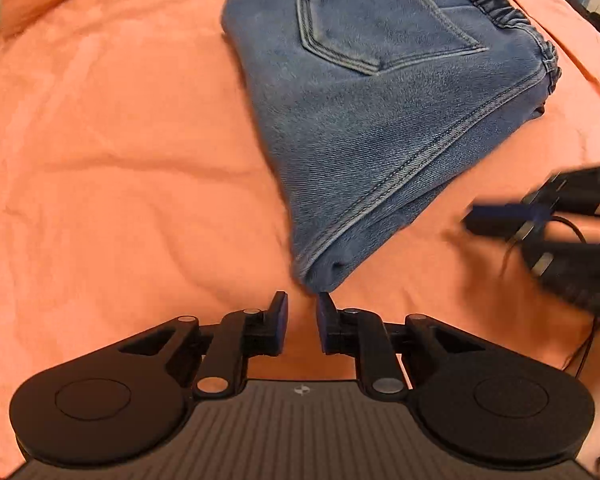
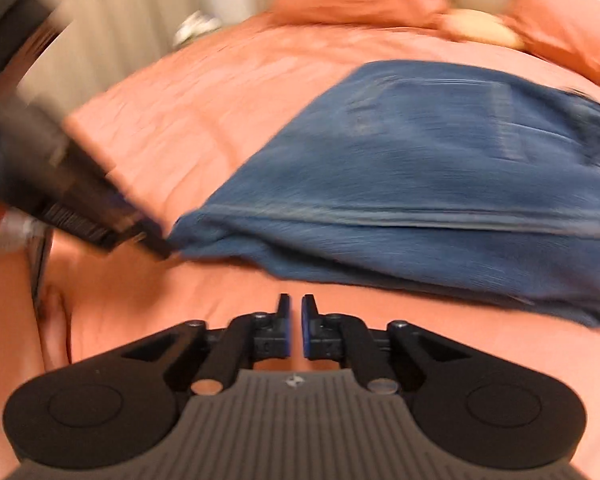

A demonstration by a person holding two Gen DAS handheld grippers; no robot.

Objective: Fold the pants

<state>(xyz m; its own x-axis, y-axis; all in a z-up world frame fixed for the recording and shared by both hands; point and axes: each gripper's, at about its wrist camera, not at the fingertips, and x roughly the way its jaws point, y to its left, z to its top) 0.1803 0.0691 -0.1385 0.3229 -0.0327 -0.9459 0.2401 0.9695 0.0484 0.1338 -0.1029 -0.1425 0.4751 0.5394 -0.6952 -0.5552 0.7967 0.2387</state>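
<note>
The folded jeans (image 1: 384, 120) lie on the orange bedspread (image 1: 100, 160) as a compact denim bundle, back pocket (image 1: 380, 28) uppermost and elastic waistband (image 1: 516, 12) at the far end; several layers show along the near-right edge. The bundle's long axis runs from that waistband down to a narrow corner, which points straight at the left gripper (image 1: 302, 312). That corner sits just ahead of the left fingertips, touching or nearly touching the right-hand pad; whether any cloth is pinched cannot be told. The left jaws stand at a narrow gap, with bedspread visible between them. The right gripper (image 2: 296, 312) is likewise nearly closed and holds nothing, hovering over bare bedspread just beside the bundle's long side. The left gripper is judged the nearer. The fold appears essentially complete; any remaining adjustment would turn on that near corner.
</note>
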